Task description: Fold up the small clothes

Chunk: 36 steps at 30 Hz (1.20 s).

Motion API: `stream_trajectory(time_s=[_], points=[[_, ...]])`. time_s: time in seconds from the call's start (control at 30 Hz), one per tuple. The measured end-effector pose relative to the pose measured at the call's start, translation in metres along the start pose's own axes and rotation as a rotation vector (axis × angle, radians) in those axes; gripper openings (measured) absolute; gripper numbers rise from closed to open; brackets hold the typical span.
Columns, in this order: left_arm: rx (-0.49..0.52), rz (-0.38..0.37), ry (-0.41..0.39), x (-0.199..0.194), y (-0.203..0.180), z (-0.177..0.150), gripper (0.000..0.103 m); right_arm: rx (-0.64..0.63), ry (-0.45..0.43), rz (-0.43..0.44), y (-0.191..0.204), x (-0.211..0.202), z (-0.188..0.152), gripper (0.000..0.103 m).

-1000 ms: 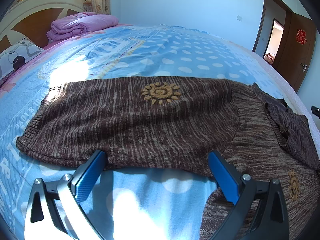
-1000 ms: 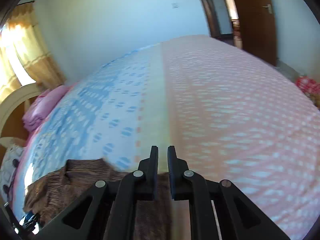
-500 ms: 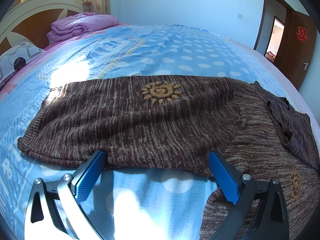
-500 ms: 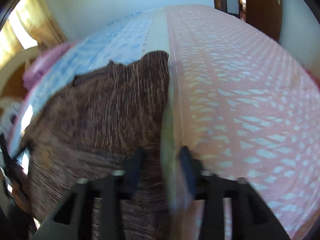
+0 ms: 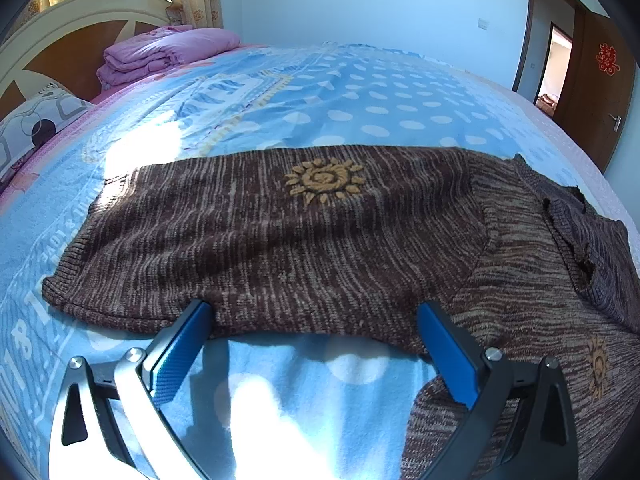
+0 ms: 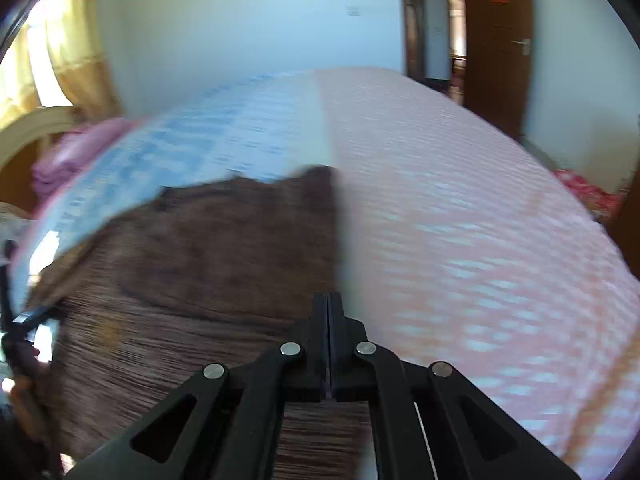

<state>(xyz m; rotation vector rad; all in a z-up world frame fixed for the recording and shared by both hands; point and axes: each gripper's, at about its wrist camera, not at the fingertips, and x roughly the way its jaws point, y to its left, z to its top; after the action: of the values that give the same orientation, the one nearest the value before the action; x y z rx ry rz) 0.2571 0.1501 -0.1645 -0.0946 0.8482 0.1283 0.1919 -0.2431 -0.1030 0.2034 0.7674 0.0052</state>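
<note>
The brown knit sweater lies flat across my bed, on the blue dotted sheet, with a yellow sun motif on the folded-over part and a second small sun lower right. The knit is mottled dark brown and tan, its ribbed hem towards the left; the collar end looks rumpled at the far right. My left tongs are spread wide, the blue pads at the sweater's near edge — nothing between them. My right tongs are pressed together over the sweater, though the view is blurred and I cannot tell whether cloth is caught in them. Around it: folded purple bedding by the headboard, a patterned pillow, and a brown door — all well apart from the sweater.
</note>
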Motion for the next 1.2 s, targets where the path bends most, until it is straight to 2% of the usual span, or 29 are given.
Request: stream_trajectory(time_s=[0.1, 0.17, 0.27, 0.33, 0.4, 0.43, 0.5, 0.57, 0.63, 0.7, 0.73, 0.77, 0.83, 0.93, 1.0, 1.1, 1.2], points=[[-0.015, -0.004, 0.021, -0.013, 0.009, -0.004, 0.103, 0.024, 0.041, 0.132, 0.046, 0.028, 0.008, 0.001], [-0.045, -0.015, 0.021, -0.024, 0.022, -0.011, 0.103, 0.035, 0.055, 0.175, 0.07, 0.046, 0.012, 0.001], [-0.096, 0.025, 0.0, -0.04, 0.055, -0.017, 0.103, 0.05, 0.082, 0.219, 0.103, 0.07, 0.007, 0.001], [-0.143, 0.064, -0.022, -0.047, 0.082, -0.016, 0.103, 0.034, 0.147, 0.248, 0.125, 0.094, 0.0, 0.001], [-0.208, 0.065, -0.014, -0.047, 0.105, -0.015, 0.103, 0.004, 0.277, 0.325, 0.149, 0.113, -0.018, 0.001], [-0.249, 0.053, 0.001, -0.045, 0.116, -0.014, 0.103, -0.034, 0.266, 0.341, 0.158, 0.109, -0.026, 0.001], [-0.31, 0.047, 0.031, -0.036, 0.133, -0.013, 0.103, -0.122, 0.234, 0.306, 0.169, 0.096, -0.029, 0.001], [-0.31, 0.067, 0.022, -0.035, 0.133, -0.014, 0.103, -0.101, 0.22, 0.337, 0.167, 0.086, -0.024, 0.001], [-0.306, 0.089, 0.019, -0.033, 0.129, -0.012, 0.103, -0.067, 0.157, 0.339, 0.158, 0.076, -0.015, 0.002], [-0.322, 0.113, 0.029, -0.031, 0.124, -0.013, 0.103, -0.039, 0.09, 0.281, 0.143, 0.07, -0.006, 0.014], [-0.333, 0.119, 0.028, -0.032, 0.125, -0.015, 0.103, -0.003, 0.067, 0.263, 0.136, 0.069, -0.002, 0.034], [-0.347, 0.121, 0.022, -0.034, 0.125, -0.017, 0.103, 0.03, 0.052, 0.257, 0.129, 0.071, 0.001, 0.042], [-0.385, 0.117, 0.001, -0.04, 0.124, -0.021, 0.103, 0.036, 0.054, 0.238, 0.127, 0.078, 0.004, 0.042], [-0.388, 0.132, 0.001, -0.039, 0.115, -0.022, 0.103, -0.018, 0.139, 0.191, 0.144, 0.102, -0.005, 0.041], [-0.37, 0.147, 0.017, -0.034, 0.11, -0.018, 0.103, -0.092, 0.123, 0.151, 0.159, 0.101, -0.012, 0.042], [-0.403, 0.133, 0.001, -0.031, 0.113, -0.013, 0.103, -0.186, 0.16, 0.188, 0.174, 0.091, -0.023, 0.043], [-0.489, 0.099, -0.035, -0.027, 0.121, -0.006, 0.103, -0.222, 0.19, 0.23, 0.172, 0.078, -0.03, 0.043]])
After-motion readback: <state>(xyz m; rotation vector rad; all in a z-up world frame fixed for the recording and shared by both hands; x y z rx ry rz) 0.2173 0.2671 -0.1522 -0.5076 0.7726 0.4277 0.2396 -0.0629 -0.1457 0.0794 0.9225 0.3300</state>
